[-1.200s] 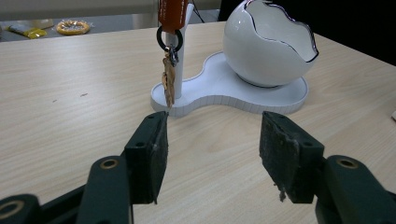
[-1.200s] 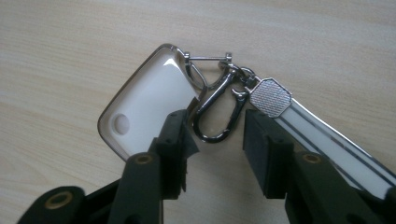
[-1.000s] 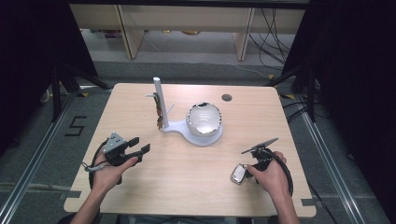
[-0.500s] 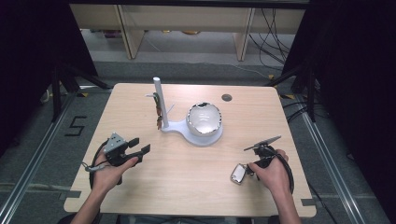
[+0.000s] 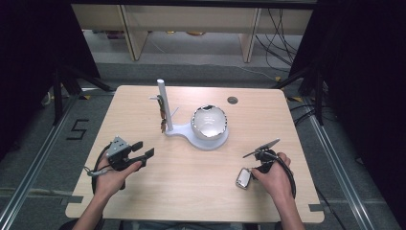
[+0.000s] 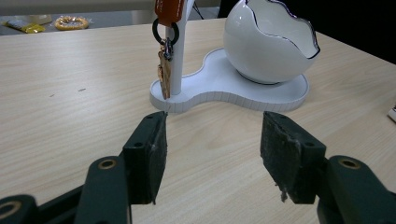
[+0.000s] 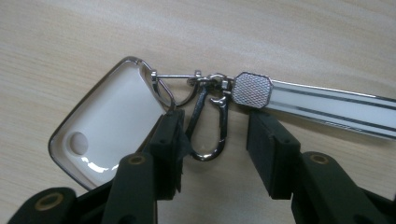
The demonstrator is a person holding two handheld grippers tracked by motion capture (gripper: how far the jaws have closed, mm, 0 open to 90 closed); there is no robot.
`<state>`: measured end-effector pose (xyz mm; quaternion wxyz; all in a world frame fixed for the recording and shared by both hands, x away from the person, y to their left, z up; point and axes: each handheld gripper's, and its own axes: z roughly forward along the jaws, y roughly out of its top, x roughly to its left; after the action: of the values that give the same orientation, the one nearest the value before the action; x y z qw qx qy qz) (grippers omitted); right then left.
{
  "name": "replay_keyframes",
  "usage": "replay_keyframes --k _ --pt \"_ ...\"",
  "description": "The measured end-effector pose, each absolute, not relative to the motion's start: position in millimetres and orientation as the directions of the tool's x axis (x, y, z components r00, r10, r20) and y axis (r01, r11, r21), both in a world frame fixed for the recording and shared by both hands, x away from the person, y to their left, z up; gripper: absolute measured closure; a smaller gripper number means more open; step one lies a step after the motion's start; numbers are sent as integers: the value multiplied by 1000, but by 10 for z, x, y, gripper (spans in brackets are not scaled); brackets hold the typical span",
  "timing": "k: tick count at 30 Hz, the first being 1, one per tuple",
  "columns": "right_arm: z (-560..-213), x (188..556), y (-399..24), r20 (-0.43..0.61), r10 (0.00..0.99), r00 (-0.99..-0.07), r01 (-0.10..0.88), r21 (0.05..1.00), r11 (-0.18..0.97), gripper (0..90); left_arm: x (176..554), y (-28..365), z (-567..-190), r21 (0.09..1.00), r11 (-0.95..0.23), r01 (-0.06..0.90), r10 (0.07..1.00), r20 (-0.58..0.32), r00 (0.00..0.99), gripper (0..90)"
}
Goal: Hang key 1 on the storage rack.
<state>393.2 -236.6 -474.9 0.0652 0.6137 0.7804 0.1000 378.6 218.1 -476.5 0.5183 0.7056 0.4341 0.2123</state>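
Both forearms enter from the near edge of the table, each hand wrapped around a gripper's body. The left gripper (image 5: 142, 149), held low at the table's left and aimed forward across it, has its jaws spread wide with nothing between the pads (image 6: 152, 161). The right gripper (image 7: 212, 137), at the table's right and pointed steeply down at the tabletop, also has its jaws apart, having just narrowed a little, and they straddle a metal snap hook (image 7: 210, 128) without the pads pressing on it.
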Motion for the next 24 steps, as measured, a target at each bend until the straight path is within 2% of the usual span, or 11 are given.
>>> replay_keyframes --k 5,8,12,16,23,24 --pt "-4761 3919 -2340 -3 960 -281 929 249 272 607 3783 2173 -4774 915 -85 394 832 -152 534 409" --pt "-4753 3910 -2334 1 957 -291 927 250 281 686 3784 2171 -4775 915 -84 395 832 -153 534 409" --pt "-4732 3952 -2351 26 961 -275 943 202 264 695 3782 2171 -4771 915 -84 393 832 -153 534 409" --pt "-4734 3973 -2394 40 963 -267 945 205 254 696 3784 2181 -4772 915 -86 394 833 -151 533 409" --pt "-4655 3966 -2497 145 956 -257 947 233 219 697 3785 2166 -4767 917 -85 391 831 -152 536 409" --pt "-4639 3960 -2482 173 960 -219 959 222 179 696 3785 2165 -4767 916 -85 391 831 -152 536 409"
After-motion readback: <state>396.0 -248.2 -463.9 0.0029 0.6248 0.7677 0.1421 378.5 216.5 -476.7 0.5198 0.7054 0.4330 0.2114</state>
